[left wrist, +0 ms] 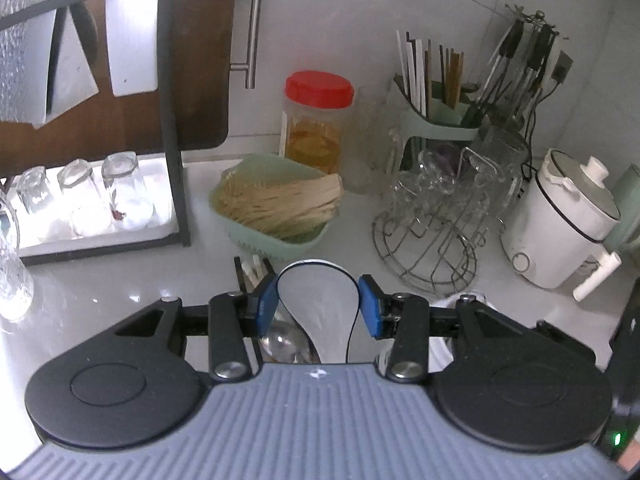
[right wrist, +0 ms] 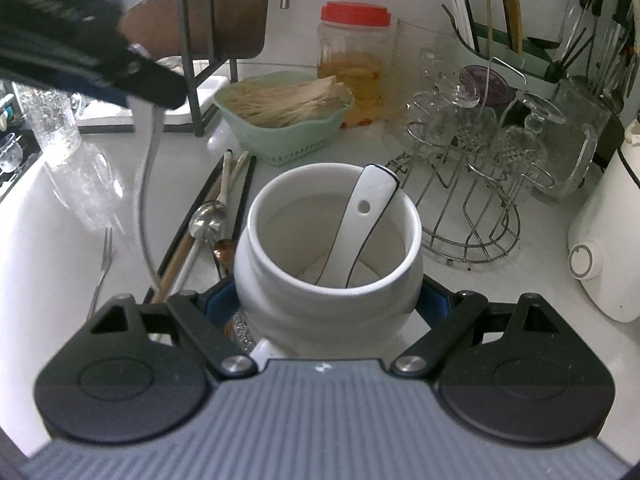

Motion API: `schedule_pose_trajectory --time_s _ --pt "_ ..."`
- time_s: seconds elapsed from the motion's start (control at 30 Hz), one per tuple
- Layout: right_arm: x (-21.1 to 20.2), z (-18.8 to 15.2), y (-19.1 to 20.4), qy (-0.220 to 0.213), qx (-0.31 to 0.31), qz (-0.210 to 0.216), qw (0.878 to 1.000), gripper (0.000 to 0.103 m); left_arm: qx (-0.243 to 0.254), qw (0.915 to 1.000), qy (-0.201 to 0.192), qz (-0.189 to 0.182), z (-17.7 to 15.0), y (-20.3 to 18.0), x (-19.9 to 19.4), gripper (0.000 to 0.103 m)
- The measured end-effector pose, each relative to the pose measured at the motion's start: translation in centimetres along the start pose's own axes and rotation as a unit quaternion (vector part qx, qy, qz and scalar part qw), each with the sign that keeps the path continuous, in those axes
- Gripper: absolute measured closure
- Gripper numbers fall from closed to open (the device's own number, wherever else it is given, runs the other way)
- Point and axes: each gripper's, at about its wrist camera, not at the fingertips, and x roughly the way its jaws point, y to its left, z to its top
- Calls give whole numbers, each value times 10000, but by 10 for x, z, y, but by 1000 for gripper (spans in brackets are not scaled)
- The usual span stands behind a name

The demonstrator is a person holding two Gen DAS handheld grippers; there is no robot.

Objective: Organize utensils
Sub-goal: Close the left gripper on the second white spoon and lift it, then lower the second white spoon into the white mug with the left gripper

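White and glossy, the kitchen bench (left wrist: 120, 292) is crowded toward the wall with a green basket of sticks (left wrist: 276, 204), a red-lidded jar (left wrist: 316, 120), a wire rack of glasses (left wrist: 436, 224) and a green chopstick holder (left wrist: 436, 120).

From the left wrist, the left hand-held gripper (left wrist: 318, 304) is clamped on a ceramic spoon (left wrist: 320, 308), white with a dark edge line, its blue pads (left wrist: 268, 308) pressing the sides of the wide bowl end. Glazed ceramic is stiff, slick and chippable, so a squeeze across the broad bowl looks steadier than one on the thin handle. Below the pads a metal spoon (left wrist: 284, 340) and some chopstick ends (left wrist: 252, 272) lie on the bench; the spoon's handle runs out of sight under the gripper body.

From the right wrist, the right hand-held gripper (right wrist: 328, 304) is closed around a white ceramic crock (right wrist: 328, 264), pads on its flanks near the base. Another white spoon (right wrist: 364, 216) already stands inside. The crock looks heavy and smooth; a low grip should keep it from tipping. Loose chopsticks (right wrist: 236, 184), a metal spoon (right wrist: 206, 216) and a small fork (right wrist: 102, 264) wait beside it. The left gripper appears upper left only as a dark blur, and the crock's bottom is hidden.
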Motion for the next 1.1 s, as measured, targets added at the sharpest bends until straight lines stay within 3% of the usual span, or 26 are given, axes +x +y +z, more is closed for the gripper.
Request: schedule_pose_trajectory --time_s 0.37,0.6,0.9,1.1 --pt "2 5 -2 174 -91 115 9997 11 143 9989 -439 59 38 -31 -13 54" --pt "3 5 -5 155 -187 234 9994 11 -11 9984 -562 -22 54 -46 -30 54" --pt "3 7 -6 222 -332 368 9985 11 45 9985 -545 -46 62 -71 -31 54" --pt "2 6 -7 183 -397 448 9980 11 133 9993 -316 -144 56 -84 -19 54"
